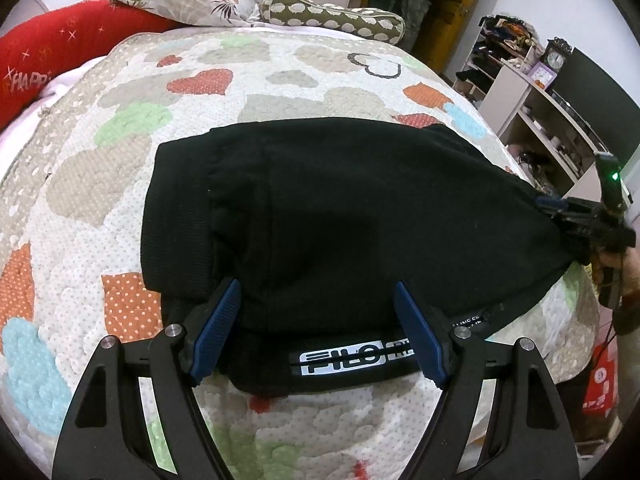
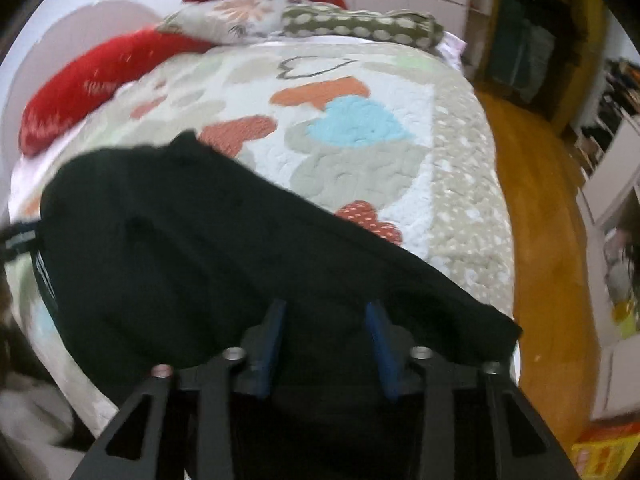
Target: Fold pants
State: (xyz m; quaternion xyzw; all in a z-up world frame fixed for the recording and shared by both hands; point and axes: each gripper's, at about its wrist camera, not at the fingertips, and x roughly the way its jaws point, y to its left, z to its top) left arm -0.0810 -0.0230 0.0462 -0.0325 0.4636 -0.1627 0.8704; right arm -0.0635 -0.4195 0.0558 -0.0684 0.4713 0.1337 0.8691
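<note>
Black pants: soft, limp, light; grasp doubled edges. Left gripper jaws agape at waistband; right gripper jaws apart over cloth.

We log black pants with a white-lettered waistband label, blue gripper pads, a white quilt with orange, green, blue and beige hearts, red cushions, and an olive pillow with pale dots.
</note>
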